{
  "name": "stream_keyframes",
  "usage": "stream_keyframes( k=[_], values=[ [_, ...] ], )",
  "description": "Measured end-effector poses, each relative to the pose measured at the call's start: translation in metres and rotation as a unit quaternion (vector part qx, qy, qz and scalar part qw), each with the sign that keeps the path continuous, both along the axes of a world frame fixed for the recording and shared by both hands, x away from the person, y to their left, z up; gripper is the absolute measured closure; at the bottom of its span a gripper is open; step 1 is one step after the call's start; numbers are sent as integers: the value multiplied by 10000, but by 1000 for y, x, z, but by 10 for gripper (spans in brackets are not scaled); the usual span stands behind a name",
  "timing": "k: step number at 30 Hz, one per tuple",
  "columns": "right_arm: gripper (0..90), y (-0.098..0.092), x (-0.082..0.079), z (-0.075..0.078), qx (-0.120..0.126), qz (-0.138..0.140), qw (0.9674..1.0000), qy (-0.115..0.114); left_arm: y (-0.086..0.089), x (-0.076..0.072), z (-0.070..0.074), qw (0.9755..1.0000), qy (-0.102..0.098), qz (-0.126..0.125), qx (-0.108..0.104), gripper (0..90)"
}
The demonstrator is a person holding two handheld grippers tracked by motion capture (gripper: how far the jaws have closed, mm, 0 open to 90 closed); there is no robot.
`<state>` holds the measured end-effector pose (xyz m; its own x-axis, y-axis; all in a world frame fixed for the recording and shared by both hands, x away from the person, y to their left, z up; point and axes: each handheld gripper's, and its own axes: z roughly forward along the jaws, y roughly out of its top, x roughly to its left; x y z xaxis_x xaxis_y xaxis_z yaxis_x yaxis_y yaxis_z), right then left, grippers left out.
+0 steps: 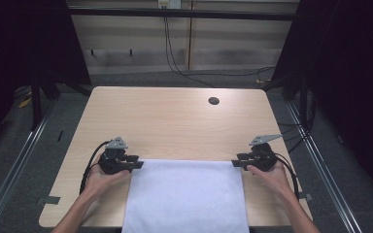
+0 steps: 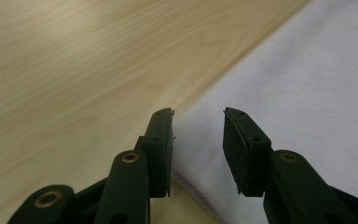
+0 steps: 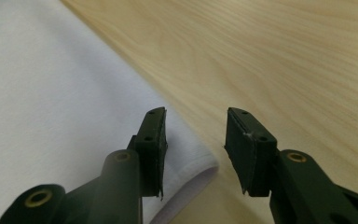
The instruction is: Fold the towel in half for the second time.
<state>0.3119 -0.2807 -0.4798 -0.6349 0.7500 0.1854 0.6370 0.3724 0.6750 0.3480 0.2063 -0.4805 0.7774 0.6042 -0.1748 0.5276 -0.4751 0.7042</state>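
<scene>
High view: left gripper (image 1: 137,161) and right gripper (image 1: 237,160), jaws spread, at far corners of white cloth (image 1: 187,196) on table (image 1: 175,121). Nothing pinched. Likely to snag one layer only, or miss a corner, if closed unevenly.

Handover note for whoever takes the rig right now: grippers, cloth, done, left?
Left gripper: jaws open, nothing between the pads, at the far left corner of the white rectangular cloth.
Right gripper: jaws open, nothing held, at the far right corner of the cloth.
Cloth: lies flat and smooth on the light wooden table, spread at the near edge, its near end running off the bottom of the high view.
Done: cloth laid out flat; both hands lined up at the far corners.
Left: no fold made yet. Probably close on both far corners next.
</scene>
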Motion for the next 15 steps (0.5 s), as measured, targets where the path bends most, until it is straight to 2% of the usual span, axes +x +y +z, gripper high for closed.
stream_keyframes(
  k=[1, 2, 4, 5, 7, 9, 12, 15],
  values=[
    [591, -1, 2, -4, 57, -33, 10000, 13, 2, 4, -2, 9998, 104, -41, -133, 628],
    [592, -2, 3, -7, 19, -69, 10000, 4, 2, 6, -4, 9999, 137, -57, -71, 623],
    [595, -5, 4, -8, 107, -22, 9999, 49, 4, 9, -9, 9996, 220, -87, -126, 606],
    [596, -6, 5, -8, 162, -16, 9999, 42, 5, 10, -12, 9996, 241, -40, -162, 601],
    [600, -7, 5, -10, 209, 7, 9997, 90, 6, 12, -15, 9996, 245, 17, -103, 582],
    [605, -6, 5, -14, 129, 39, 9998, 135, 8, 14, -19, 9988, 380, 242, -179, 533],
    [617, -3, 2, -17, 48, 86, 9997, 204, 8, 15, -20, 9988, 352, 240, -233, 529],
    [632, -2, 2, -18, -4, 108, 9998, 161, 7, 15, -21, 9991, 304, 135, -262, 526]
  ],
)
